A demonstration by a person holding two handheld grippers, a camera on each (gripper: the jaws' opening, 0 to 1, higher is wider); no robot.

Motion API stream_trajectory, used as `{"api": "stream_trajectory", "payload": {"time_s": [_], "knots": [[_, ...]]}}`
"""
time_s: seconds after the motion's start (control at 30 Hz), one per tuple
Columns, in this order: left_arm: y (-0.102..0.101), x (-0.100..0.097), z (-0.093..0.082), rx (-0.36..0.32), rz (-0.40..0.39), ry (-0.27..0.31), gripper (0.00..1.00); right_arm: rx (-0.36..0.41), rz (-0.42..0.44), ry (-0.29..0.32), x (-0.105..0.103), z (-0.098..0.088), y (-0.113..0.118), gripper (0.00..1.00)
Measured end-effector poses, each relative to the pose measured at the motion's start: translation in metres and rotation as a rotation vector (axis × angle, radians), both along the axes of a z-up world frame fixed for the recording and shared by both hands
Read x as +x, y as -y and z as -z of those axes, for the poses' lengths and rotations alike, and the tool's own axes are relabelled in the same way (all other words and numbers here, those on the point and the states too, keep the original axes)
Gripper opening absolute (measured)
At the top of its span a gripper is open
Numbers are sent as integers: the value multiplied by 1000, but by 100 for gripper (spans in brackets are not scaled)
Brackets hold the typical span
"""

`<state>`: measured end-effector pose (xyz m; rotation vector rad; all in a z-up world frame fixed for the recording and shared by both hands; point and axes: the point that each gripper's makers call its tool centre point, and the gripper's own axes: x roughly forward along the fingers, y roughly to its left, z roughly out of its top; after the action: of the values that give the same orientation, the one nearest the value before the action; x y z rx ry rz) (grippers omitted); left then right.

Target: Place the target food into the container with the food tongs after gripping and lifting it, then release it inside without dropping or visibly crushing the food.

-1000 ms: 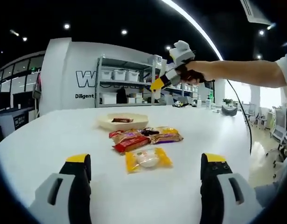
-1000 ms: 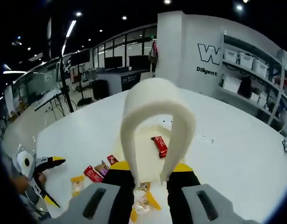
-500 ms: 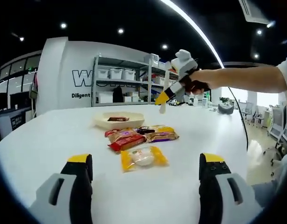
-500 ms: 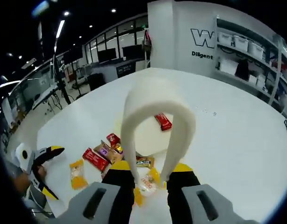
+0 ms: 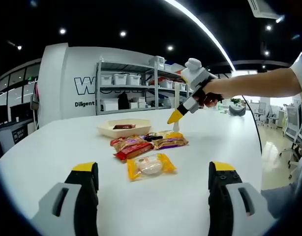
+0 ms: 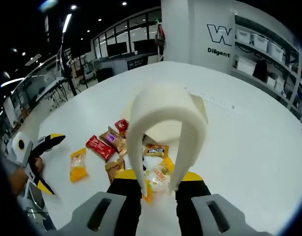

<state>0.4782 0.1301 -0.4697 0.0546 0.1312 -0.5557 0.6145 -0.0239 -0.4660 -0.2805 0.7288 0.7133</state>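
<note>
White tongs, clamped in the right gripper, hover over snacks; squeezing could crush one, probably; left gripper gapes.

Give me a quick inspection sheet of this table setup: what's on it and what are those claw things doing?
Surface: white table, round-edged.
Job's things: cream tongs held in the right gripper, tips above the snack pile; cream tray holding a red bar.
Clutter: wrapped snacks beside the tray, including a red packet and a yellow packet lying apart.
Grippers: left gripper open, low over the table, holding nothing.
Cables: a dark cable hangs from the person's arm.
Surroundings: shelving with bins, office behind.
</note>
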Motion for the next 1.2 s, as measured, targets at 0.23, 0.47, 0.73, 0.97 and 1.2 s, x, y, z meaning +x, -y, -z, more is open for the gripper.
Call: {"api": "stream_trajectory", "payload": {"time_s": [0.23, 0.47, 0.73, 0.97, 1.2], "knots": [[-1, 0, -1, 2, -2, 8, 91, 12, 29, -8, 7, 2, 10, 20], [0, 0, -1, 15, 3, 12, 90, -31, 23, -9, 10, 4, 20, 20], [1, 0, 0, 27, 4, 12, 88, 18, 14, -7, 8, -10, 1, 21], [2, -1, 0, 28, 9, 14, 88, -3, -57, 5, 5, -4, -14, 22], [2, 0, 0, 32, 8, 16, 87, -18, -83, 20, 2, -3, -18, 23]]}}
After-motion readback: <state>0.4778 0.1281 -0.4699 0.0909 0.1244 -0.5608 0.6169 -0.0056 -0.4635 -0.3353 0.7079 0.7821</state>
